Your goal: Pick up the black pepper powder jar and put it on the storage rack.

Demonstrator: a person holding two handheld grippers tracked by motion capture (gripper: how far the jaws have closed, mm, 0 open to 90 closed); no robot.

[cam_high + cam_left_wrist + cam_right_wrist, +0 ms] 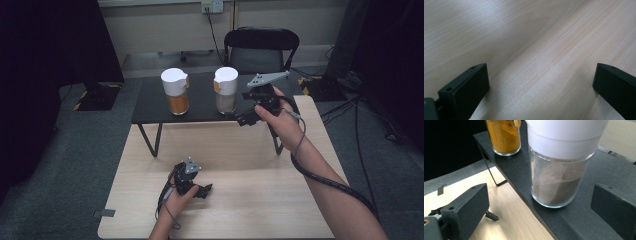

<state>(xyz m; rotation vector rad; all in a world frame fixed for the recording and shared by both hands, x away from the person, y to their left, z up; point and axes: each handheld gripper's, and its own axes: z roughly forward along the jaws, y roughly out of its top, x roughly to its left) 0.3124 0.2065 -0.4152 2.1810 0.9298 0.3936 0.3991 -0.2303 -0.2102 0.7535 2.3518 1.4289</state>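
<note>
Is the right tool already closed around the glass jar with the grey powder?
No, the right tool is open, and the jar with grey powder stands on the black table between its jaws, untouched.

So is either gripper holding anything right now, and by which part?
Nothing is held. The right gripper is open in front of the grey-powder jar; the left gripper is open over the wooden table.

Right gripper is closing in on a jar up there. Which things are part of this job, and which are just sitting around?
In play:
right gripper, open
grey-powder jar, between its jaws' line
black shelf under it

Idle:
orange-powder jar
left gripper, open, on the wooden table
black chair behind
</note>
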